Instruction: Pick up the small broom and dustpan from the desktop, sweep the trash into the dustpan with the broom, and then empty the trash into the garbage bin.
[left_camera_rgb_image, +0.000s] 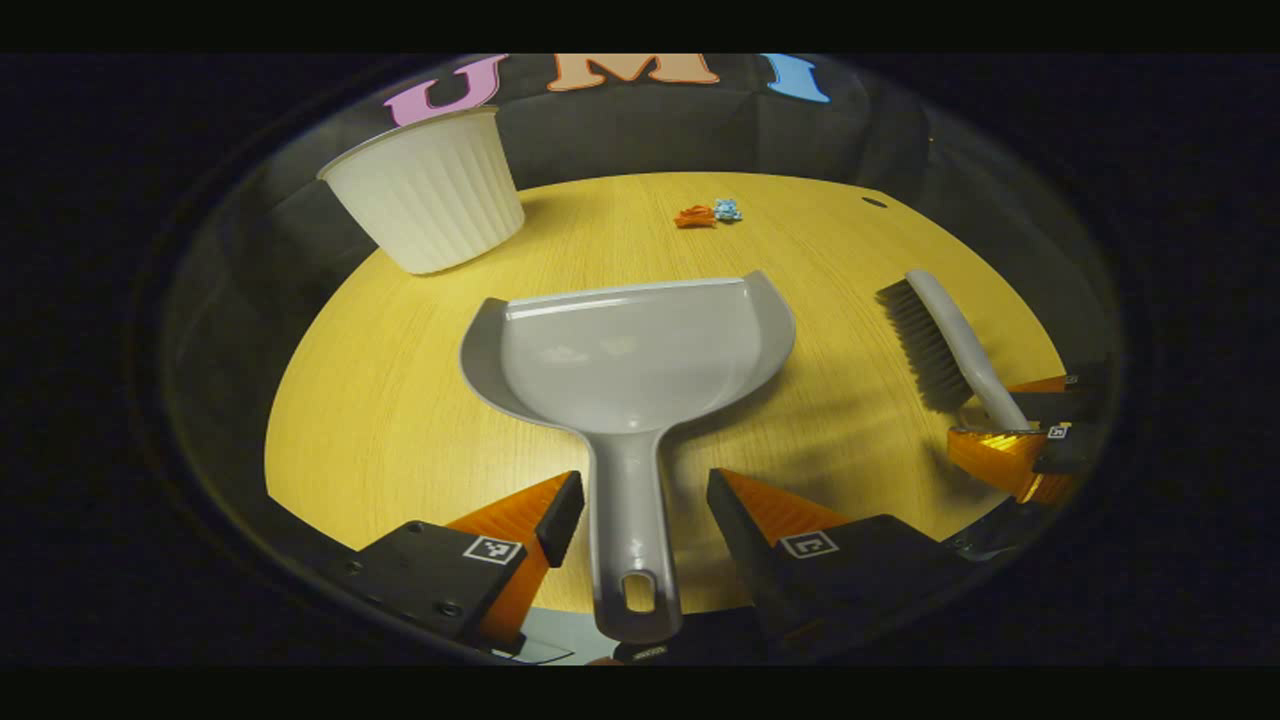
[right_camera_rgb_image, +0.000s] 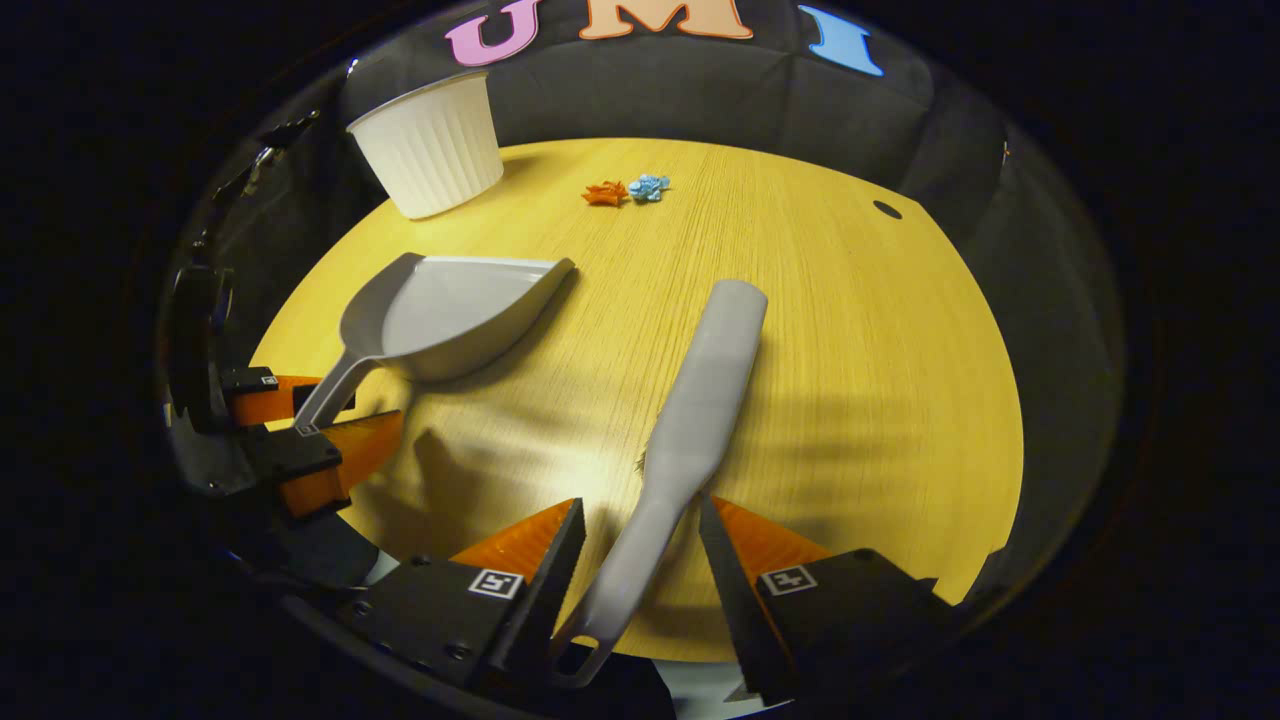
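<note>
Both claws gape: left (left_camera_rgb_image: 633, 510) around dustpan (left_camera_rgb_image: 628, 360), right (right_camera_rgb_image: 640, 540) around broom (right_camera_rgb_image: 690, 420).

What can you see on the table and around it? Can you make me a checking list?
Surface: round wooden table, with a small dark hole near its far edge.
Job's things: grey dustpan lying flat, handle towards the left claw; broom lying with its handle between the right claw's fingers; white ribbed bin at the far left edge.
Clutter: one orange scrap and one blue scrap, side by side, far from the dustpan.
Grippers: left claw open around the dustpan handle, not squeezing; right claw open around the broom handle.
Cables: nothing seen.
Surroundings: black cloth wall behind the table.
</note>
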